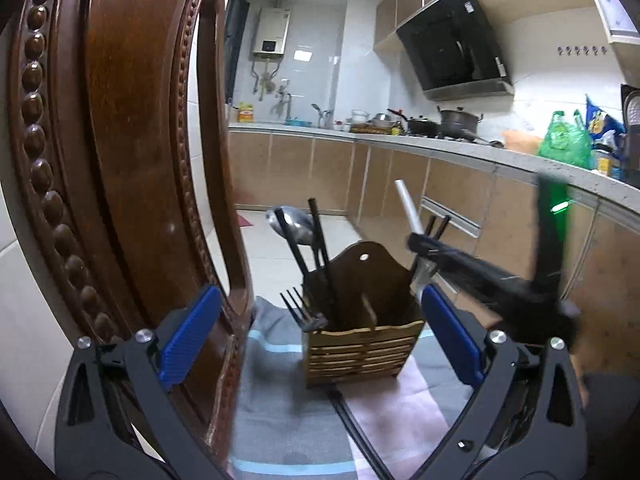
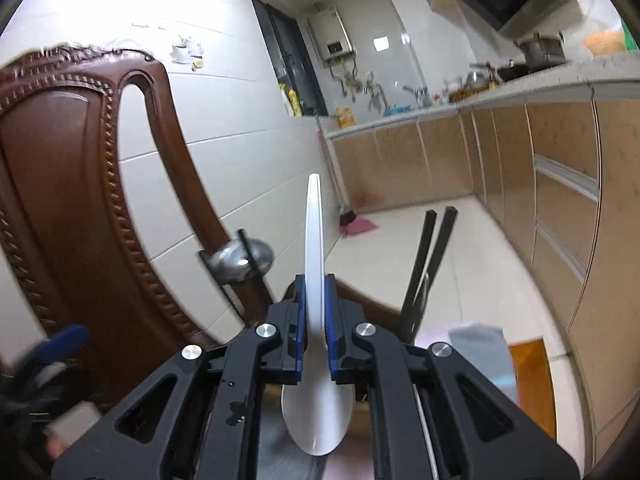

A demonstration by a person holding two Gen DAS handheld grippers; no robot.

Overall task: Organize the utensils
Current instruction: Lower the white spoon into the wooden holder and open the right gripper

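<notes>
A wooden slatted utensil holder (image 1: 362, 334) stands on a cloth-covered chair seat. It holds black chopsticks (image 1: 322, 248), a metal ladle (image 1: 292, 222) and a dark fork (image 1: 300, 308). My left gripper (image 1: 320, 336) is open, its blue pads either side of the holder in view, a little nearer the camera. My right gripper (image 2: 315, 320) is shut on a white plastic spoon (image 2: 314, 248), handle up and bowl down. It also shows in the left wrist view (image 1: 424, 246), above the holder's right side, with the spoon handle (image 1: 408, 206) sticking up.
A carved wooden chair back (image 1: 120, 152) rises close on the left. The striped cloth (image 1: 280, 400) covers the seat, with a loose black chopstick (image 1: 360, 432) lying on it. Kitchen cabinets (image 1: 460, 200) and a cluttered counter run along the right.
</notes>
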